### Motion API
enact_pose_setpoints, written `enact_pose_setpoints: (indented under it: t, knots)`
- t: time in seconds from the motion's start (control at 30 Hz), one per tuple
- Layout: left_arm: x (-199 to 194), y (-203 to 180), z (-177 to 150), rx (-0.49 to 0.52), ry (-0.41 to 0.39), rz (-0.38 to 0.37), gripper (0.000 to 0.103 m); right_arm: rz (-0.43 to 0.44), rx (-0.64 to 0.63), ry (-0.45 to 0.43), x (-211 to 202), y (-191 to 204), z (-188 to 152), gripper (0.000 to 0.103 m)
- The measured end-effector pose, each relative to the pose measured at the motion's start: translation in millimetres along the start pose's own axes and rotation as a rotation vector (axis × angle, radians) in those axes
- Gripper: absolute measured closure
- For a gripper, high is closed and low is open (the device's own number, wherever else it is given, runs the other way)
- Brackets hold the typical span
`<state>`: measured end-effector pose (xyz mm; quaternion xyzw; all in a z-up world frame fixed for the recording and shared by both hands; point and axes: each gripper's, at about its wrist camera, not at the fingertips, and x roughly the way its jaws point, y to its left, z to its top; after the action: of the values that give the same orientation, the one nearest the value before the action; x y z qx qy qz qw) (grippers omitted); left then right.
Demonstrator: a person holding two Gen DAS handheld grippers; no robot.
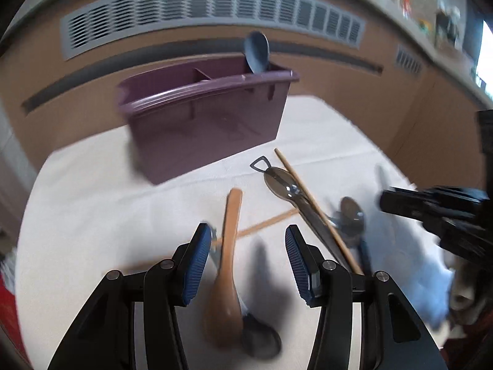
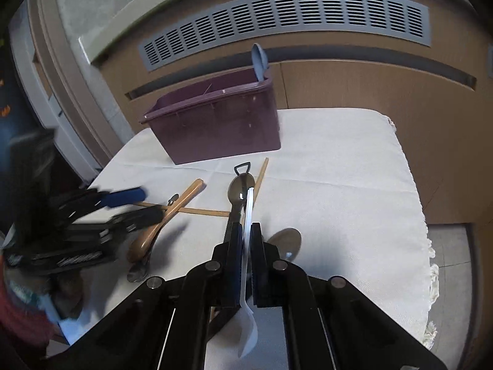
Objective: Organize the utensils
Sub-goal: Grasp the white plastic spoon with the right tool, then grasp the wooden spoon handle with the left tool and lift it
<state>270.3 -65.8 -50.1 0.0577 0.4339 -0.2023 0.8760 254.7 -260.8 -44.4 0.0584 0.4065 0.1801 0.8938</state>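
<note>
Jaws: left gripper wide over wooden spoon, right gripper clamps white spoon; no writing legible.

We record the caddy as matt purple, with a slate-blue spoon in it. The tablecloth is off-white with a fine weave. We note a light brown wooden spoon, two pale tan chopsticks, and a polished silver spoon whose handle is black. The utensil in the right gripper is white plastic. Both grippers are black; the left gripper carries dark blue ribbed pads. The wall grille is grey, slotted in rows, above tan panelling.
</note>
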Motion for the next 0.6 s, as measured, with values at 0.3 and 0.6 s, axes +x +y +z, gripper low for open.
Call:
enact_pose_setpoints:
  t: [0.3,0.6]
  knots:
    - [50,8,28,-0.030,0.157,0.071,0.073,0.037,0.012,-0.030,-7,-7,-8,0.098]
    - [57,14,25,-0.095,0.146,0.050,0.088,0.028,0.013,-0.042,-7,-8,-9,0.097]
